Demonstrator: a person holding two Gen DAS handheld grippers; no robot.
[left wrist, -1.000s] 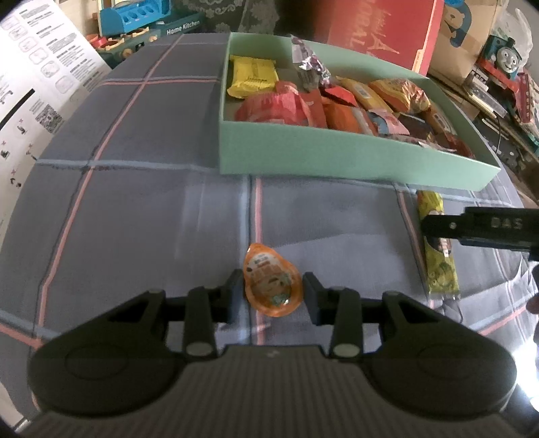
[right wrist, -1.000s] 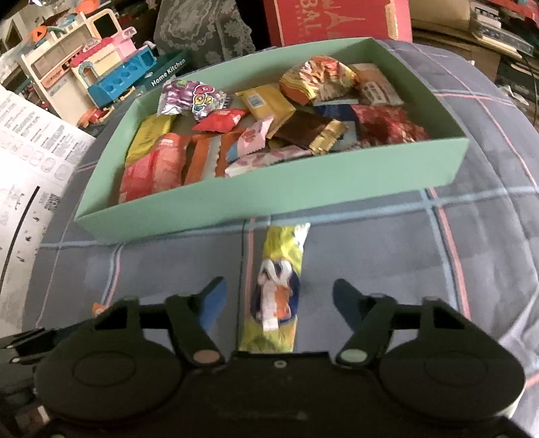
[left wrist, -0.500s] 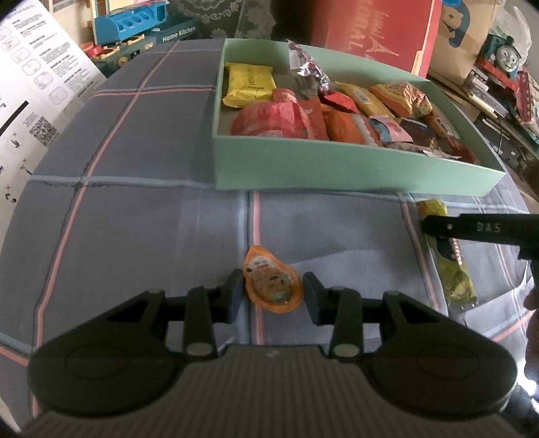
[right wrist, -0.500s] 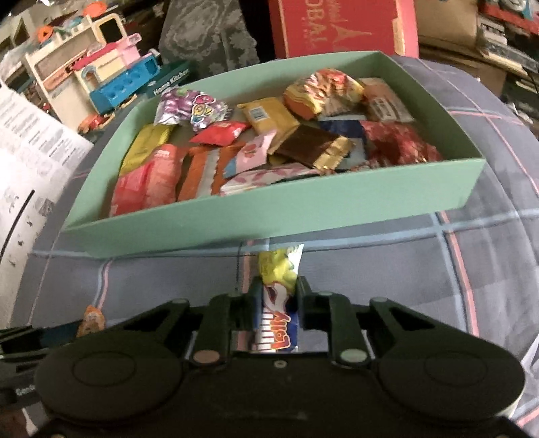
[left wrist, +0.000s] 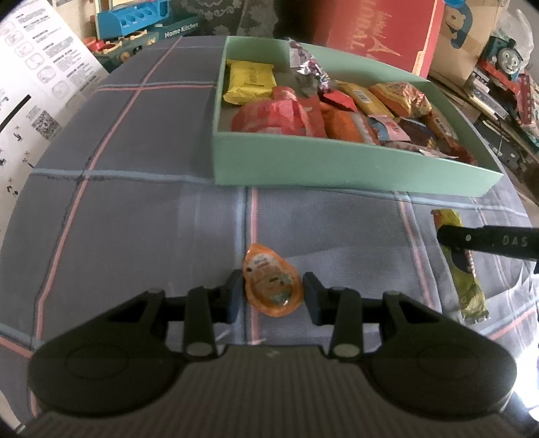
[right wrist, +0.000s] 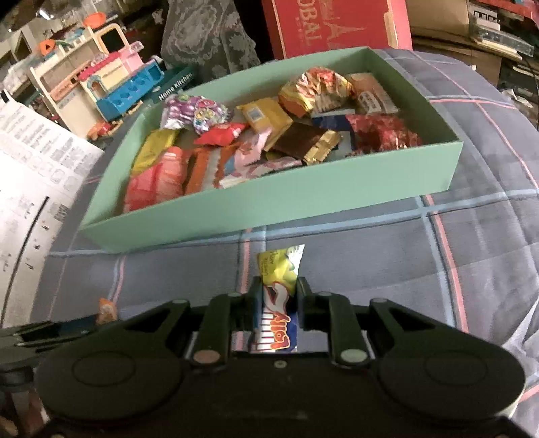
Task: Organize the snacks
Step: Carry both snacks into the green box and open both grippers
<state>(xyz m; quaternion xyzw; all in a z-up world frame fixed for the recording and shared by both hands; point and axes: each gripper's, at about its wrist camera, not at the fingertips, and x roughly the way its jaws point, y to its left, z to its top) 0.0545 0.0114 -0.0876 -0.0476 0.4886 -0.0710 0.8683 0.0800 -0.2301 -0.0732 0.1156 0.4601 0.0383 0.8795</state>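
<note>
A small orange jelly cup (left wrist: 271, 286) sits between the pads of my left gripper (left wrist: 273, 296), which is shut on it just over the grey plaid cloth (left wrist: 134, 202). My right gripper (right wrist: 278, 296) is shut on a long yellow snack bar (right wrist: 281, 269), whose far end sticks out past the fingertips. In the left wrist view that bar (left wrist: 471, 289) lies at the right under a black right finger (left wrist: 485, 241). Just beyond both grippers stands the mint-green box (left wrist: 337, 165), with several wrapped snacks piled inside. The jelly cup (right wrist: 107, 308) also shows at the lower left of the right wrist view.
A white printed sheet (left wrist: 33, 101) lies along the left edge of the cloth. Behind the green box (right wrist: 269, 205) are a red carton (left wrist: 374, 30), a toy kitchen set (right wrist: 111, 84) and a toy train (left wrist: 508, 57).
My right gripper went from open around the yellow bar to shut on it, and the bar's near end now sits raised between the fingers. The left gripper and jelly cup kept still.
</note>
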